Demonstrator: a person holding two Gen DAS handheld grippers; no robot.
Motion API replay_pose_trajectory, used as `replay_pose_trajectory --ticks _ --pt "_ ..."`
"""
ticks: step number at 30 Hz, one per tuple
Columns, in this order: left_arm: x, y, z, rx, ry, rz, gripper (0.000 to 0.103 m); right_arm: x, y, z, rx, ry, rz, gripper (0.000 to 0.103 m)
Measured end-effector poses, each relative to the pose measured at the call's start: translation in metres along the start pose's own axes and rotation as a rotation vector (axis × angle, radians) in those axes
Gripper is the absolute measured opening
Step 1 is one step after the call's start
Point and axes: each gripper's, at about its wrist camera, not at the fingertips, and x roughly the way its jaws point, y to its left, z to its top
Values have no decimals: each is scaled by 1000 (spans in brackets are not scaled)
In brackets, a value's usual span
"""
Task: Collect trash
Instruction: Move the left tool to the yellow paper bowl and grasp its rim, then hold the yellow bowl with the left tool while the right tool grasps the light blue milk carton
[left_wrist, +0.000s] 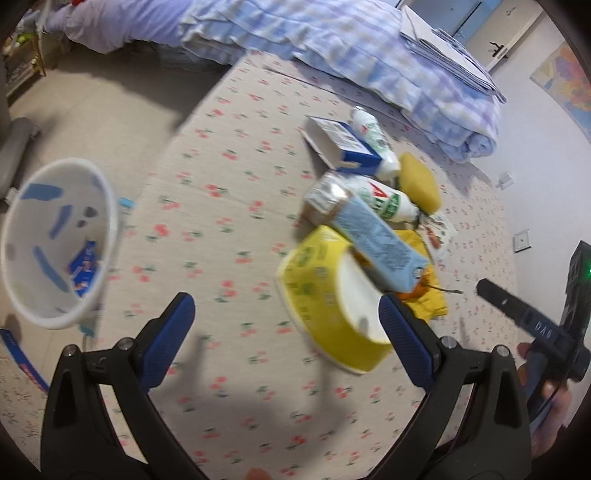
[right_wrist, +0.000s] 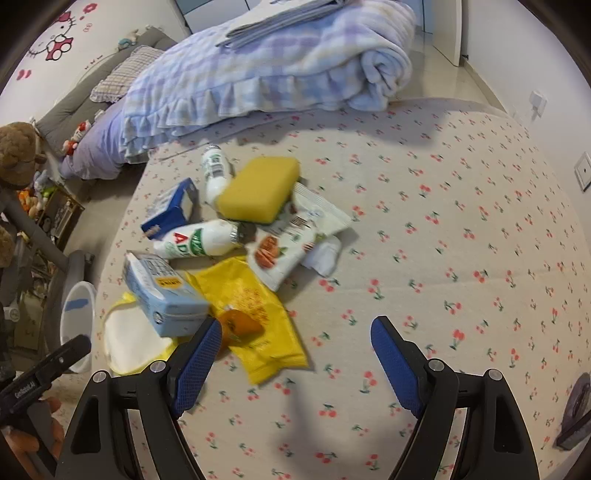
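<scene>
A pile of trash lies on the cherry-print bed sheet (right_wrist: 443, 229): a yellow paper bowl (left_wrist: 328, 295), a light blue carton (left_wrist: 376, 240), two white bottles (left_wrist: 384, 195), a dark blue box (left_wrist: 347, 144), a yellow sponge (right_wrist: 258, 188), a yellow wrapper (right_wrist: 258, 310), a white snack packet (right_wrist: 295, 236) and orange peel (right_wrist: 238, 323). My left gripper (left_wrist: 286, 319) is open and empty, just left of the bowl. My right gripper (right_wrist: 295, 345) is open and empty, above the sheet just right of the yellow wrapper. A white bin (left_wrist: 55, 243) holding a blue wrapper stands beside the bed.
A folded blue plaid blanket (right_wrist: 280, 70) lies at the far side of the bed. A pillow (right_wrist: 122, 74) and plush toys (right_wrist: 18, 151) are at the left. The floor (left_wrist: 92, 107) lies beyond the bed edge.
</scene>
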Motion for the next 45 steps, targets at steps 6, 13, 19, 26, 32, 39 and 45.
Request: replay_pose_trajectory --ticks 6,13,19,26,32,39,45 --pt "24 -17 -4 4 45 -29 94 4 -12 -6 25 28 -5 84" --pt "41 -8 -7 -86 92 -122 71 6 -15 -7 42 41 1 84" --pt "33 -18 -11 -12 70 -136 41 8 -9 -6 33 48 6 84" --pt "17 -12 -8 18 21 -136 34 9 2 -4 22 48 16 84" --pt "-8 9 -6 7 -45 -120 34 13 18 -1 -4 55 32 84" --pt "-30 34 -2 -5 -110 -72 34 23 52 4 -65 65 82 84" --pt "-38 62 -2 -46 -127 -43 34 31 103 5 -227 58 149 84"
